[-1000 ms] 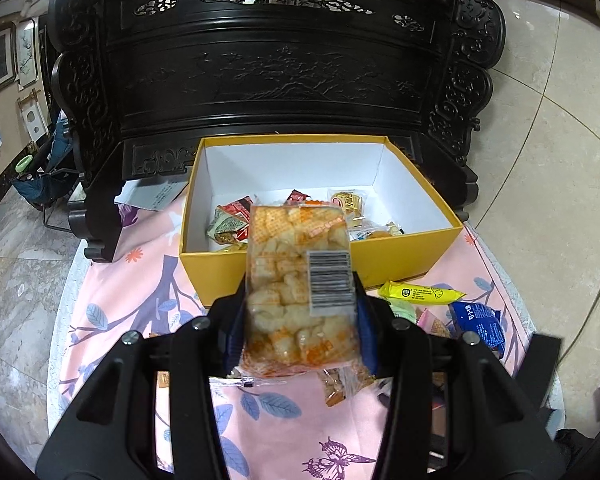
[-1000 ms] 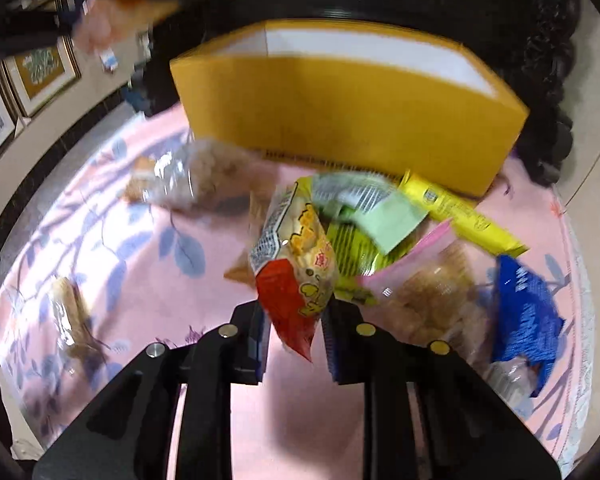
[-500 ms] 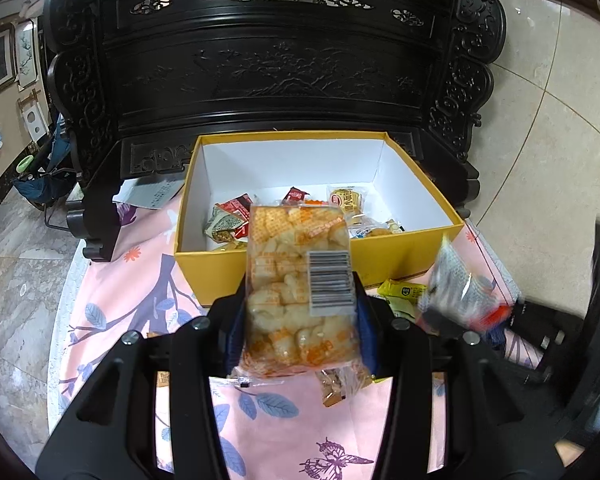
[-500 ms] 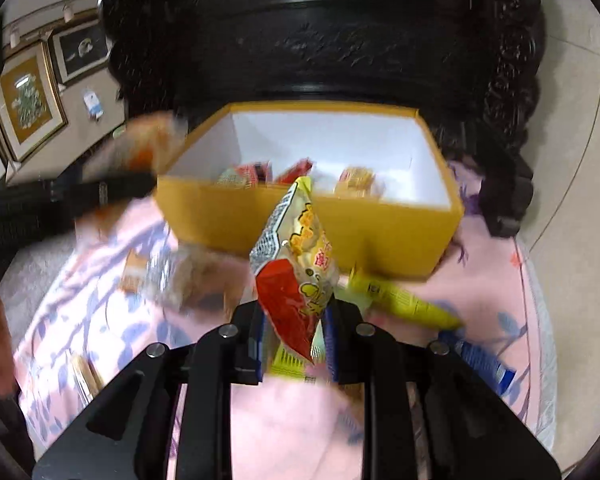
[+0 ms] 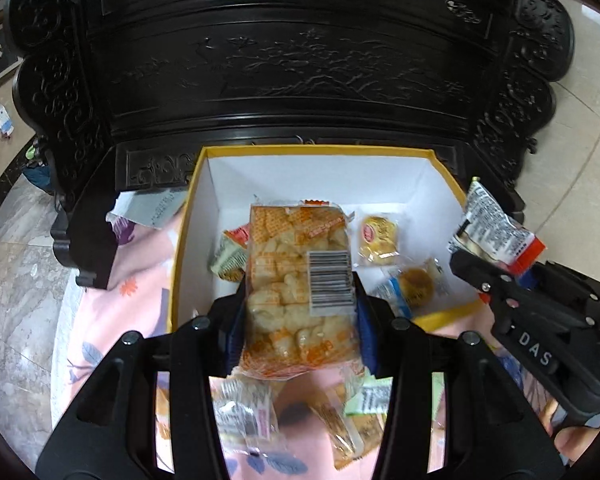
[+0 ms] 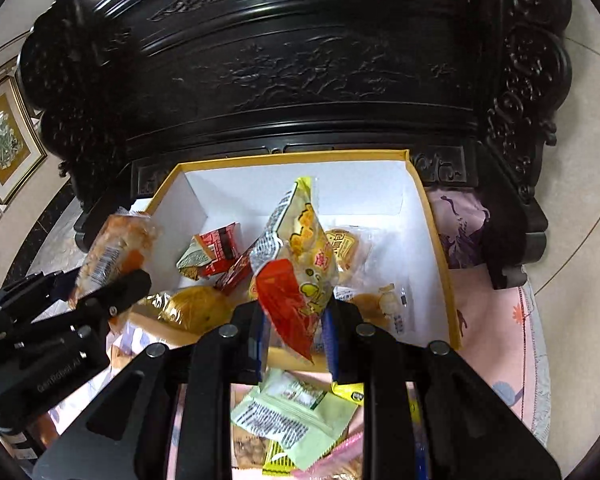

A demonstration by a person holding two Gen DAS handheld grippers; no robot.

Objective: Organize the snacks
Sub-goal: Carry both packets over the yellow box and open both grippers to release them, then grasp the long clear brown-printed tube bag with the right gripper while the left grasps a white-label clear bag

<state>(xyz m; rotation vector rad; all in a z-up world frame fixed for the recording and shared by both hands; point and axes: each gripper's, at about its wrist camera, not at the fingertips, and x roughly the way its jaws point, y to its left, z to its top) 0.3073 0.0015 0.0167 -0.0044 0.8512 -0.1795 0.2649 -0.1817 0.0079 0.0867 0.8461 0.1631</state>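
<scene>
Snacks lie in two places: some inside the yellow box (image 5: 428, 322), more loose on the pink cloth (image 5: 100, 312) of the worktop in front of it. Left gripper (image 5: 300, 320) fingers pinch a clear puff bag (image 5: 296, 280), held above the box's near wall. Right gripper (image 6: 296, 320) fingers, almost together, pinch a yellow-red packet (image 6: 300, 264) upright over the box interior. Dark carved furniture (image 6: 300, 60) stands behind the box.

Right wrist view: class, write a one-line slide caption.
Right gripper holds a yellow-and-red snack packet above the open yellow box.
</scene>
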